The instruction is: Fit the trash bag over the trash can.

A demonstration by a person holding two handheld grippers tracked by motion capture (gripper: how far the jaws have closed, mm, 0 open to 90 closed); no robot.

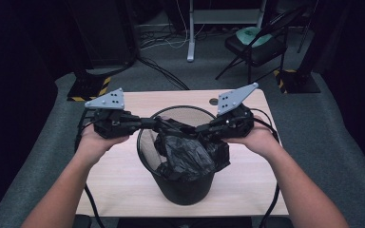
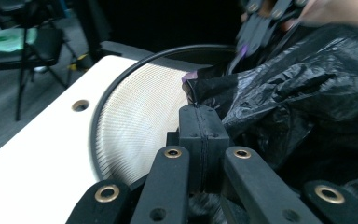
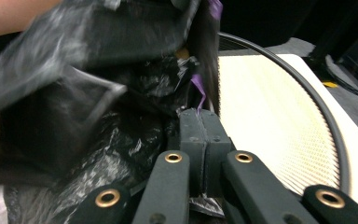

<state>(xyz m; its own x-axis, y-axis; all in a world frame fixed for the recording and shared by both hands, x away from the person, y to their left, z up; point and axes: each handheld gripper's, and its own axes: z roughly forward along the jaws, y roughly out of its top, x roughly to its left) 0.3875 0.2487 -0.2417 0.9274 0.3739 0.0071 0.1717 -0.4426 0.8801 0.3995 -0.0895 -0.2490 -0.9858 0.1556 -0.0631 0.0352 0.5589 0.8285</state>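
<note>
A black mesh wastebasket [image 1: 148,152] stands in the middle of the light wooden table [image 1: 119,185], with a crumpled black plastic bag [image 1: 190,154] stuffed in it. Over the basket's far side, my left gripper [image 1: 173,125] comes in from the left and my right gripper [image 1: 201,128] from the right, tips close together. In the left gripper view my left gripper [image 2: 204,112] is shut on the edge of the bag [image 2: 303,88], beside the mesh wall [image 2: 140,121]. My right gripper [image 3: 199,115] is shut on the bag [image 3: 98,140] just below a purple strip [image 3: 198,88].
The basket's rim [image 2: 168,52] curves round the far side. A small round hole [image 1: 213,101] sits near the table's back edge. Behind the table stand a black folding chair [image 1: 259,45] with a green cushion and a white desk leg [image 1: 190,38]. Cables trail off both grippers.
</note>
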